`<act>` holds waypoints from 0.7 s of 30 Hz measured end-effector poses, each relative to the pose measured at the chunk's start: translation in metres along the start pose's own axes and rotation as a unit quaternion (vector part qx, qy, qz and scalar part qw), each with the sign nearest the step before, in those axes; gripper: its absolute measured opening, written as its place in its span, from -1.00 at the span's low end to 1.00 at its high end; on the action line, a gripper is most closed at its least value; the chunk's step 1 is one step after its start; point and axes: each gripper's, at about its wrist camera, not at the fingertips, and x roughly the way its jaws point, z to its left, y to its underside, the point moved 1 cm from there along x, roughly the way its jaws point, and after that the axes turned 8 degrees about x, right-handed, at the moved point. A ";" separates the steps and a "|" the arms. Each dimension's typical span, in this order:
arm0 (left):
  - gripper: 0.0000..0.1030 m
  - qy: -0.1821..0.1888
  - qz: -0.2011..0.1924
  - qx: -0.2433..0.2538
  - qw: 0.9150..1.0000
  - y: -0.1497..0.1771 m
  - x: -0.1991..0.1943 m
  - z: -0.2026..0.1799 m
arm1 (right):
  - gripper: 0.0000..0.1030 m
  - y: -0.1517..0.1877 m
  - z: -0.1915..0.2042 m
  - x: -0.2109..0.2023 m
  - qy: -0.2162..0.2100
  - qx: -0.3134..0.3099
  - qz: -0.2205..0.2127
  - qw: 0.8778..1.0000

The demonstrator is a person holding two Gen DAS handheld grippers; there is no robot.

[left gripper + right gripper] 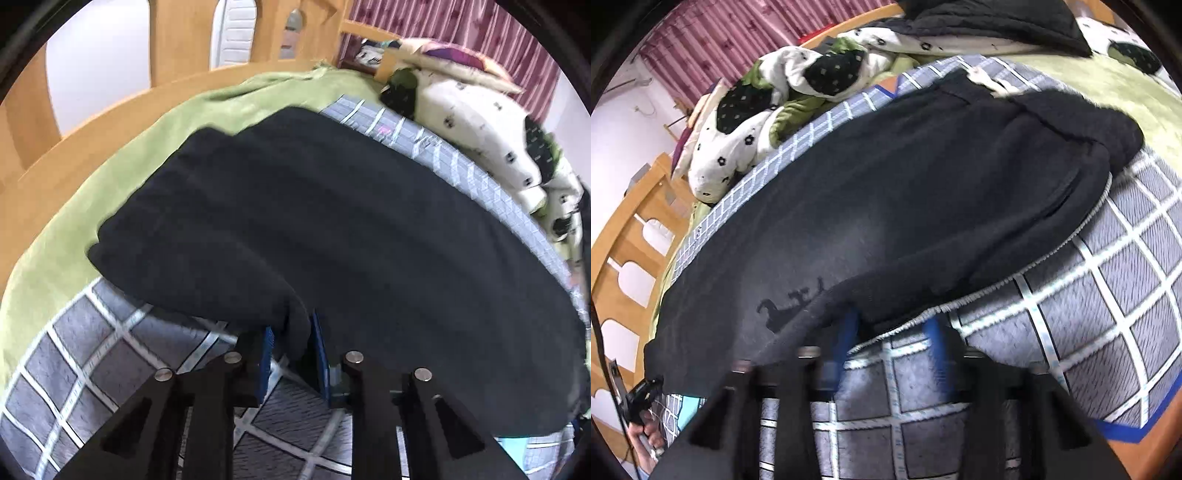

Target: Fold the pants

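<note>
On the grey mat with a white grid (92, 354), over a green blanket (122, 155), black fleece pants (332, 229) lie spread flat. Left gripper (293, 343): blue pads pinch a fold of the pants' near edge. Right gripper (892, 328): blue fingers (849, 325) at the grey-trimmed hem, partly under cloth; cannot tell whether they clamp it. Patterned white bedding (738, 122) heaped beyond.

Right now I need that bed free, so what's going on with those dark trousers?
A person is folding black pants spread on a grey checked mat on the bed. The left gripper is shut on a fold of the near edge. The right gripper is at the near edge too, its blue fingers either side of the cloth. The pants still lie mostly flat.
</note>
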 end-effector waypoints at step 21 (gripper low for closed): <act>-0.69 -0.017 -0.098 0.101 0.990 -0.088 -0.038 -0.059 | -0.13 -0.062 0.075 -0.043 0.004 -0.169 -0.024 0.985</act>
